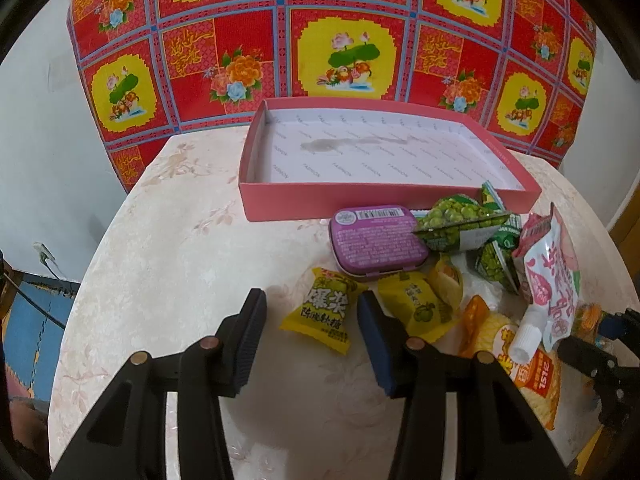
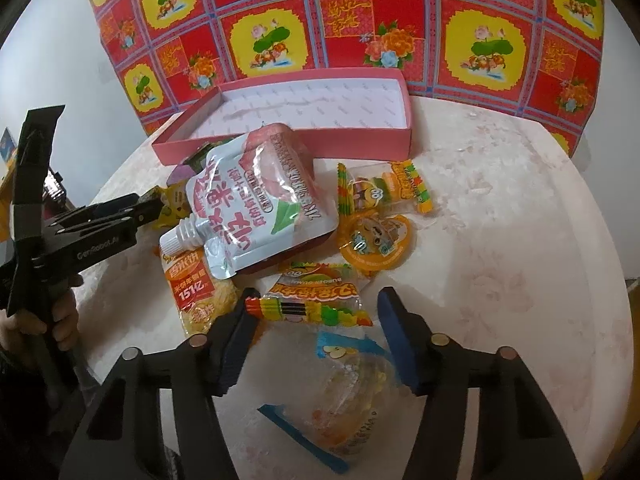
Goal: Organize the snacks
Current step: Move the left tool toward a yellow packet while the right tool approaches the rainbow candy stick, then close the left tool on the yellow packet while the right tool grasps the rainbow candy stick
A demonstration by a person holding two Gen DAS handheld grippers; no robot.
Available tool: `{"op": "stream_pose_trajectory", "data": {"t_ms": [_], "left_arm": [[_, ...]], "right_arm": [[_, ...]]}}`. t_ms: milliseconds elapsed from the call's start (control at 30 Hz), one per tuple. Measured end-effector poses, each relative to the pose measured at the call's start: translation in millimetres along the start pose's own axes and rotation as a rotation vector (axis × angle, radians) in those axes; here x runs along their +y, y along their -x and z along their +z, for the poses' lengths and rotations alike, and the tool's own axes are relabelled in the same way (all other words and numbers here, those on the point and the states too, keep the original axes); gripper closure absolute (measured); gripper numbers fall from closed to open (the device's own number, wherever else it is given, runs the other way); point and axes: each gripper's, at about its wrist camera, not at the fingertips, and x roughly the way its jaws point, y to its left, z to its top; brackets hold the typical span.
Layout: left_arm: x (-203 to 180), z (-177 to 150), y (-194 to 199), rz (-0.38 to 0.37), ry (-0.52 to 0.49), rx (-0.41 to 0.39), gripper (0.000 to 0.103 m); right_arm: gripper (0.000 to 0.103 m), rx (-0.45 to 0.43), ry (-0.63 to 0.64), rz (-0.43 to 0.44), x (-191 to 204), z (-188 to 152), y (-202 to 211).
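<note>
A pink shallow box [image 1: 384, 204] [image 2: 280, 144] stands empty at the far side of the round table. My left gripper [image 1: 310, 308] is open around a yellow wrapped candy [image 1: 320, 316] lying on the table. The candy's right edge is near the right finger, and a gap shows at the left finger. My right gripper [image 2: 316, 308] is open over a burger-gummy packet [image 2: 316, 300], whose striped end touches the left finger [image 2: 240, 328]. A clear blue-edged bag [image 2: 348, 380] lies lower between the fingers.
Piled before the box are a purple tin [image 1: 376, 240], green pea packets [image 1: 460, 224], a white spouted pouch [image 1: 548, 280] [image 2: 256, 200], an orange cracker pack [image 2: 196, 292], a round jelly cup [image 2: 376, 240] and another gummy packet [image 2: 384, 188]. A patterned red cloth hangs behind.
</note>
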Motion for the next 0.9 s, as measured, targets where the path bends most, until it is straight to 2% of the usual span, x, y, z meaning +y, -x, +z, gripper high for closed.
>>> {"op": "stream_pose_trajectory", "data": {"t_ms": [167, 267, 333, 367, 600, 900], "left_arm": [[0, 1, 0, 0.004, 0.003, 0.008, 0.053], [-1, 1, 1, 0.009, 0.009, 0.013, 0.057], [-1, 1, 2, 0.003, 0.006, 0.018, 0.067], [-2, 1, 2, 0.001, 0.006, 0.022, 0.069], [-3, 0, 8, -0.037, 0.013, 0.038, 0.069], [-6, 10, 33, -0.047, 0.016, 0.000, 0.070]], "right_arm": [[0.071, 0.007, -0.015, -0.001, -5, 1, 2], [0.073, 0.012, -0.026, 0.005, -7, 1, 3], [0.074, 0.014, -0.032, 0.009, -8, 1, 4], [0.074, 0.013, -0.037, 0.011, -9, 2, 5], [0.075, -0.012, -0.041, 0.017, -9, 6, 16], [0.075, -0.056, -0.029, 0.034, -7, 17, 32]]}}
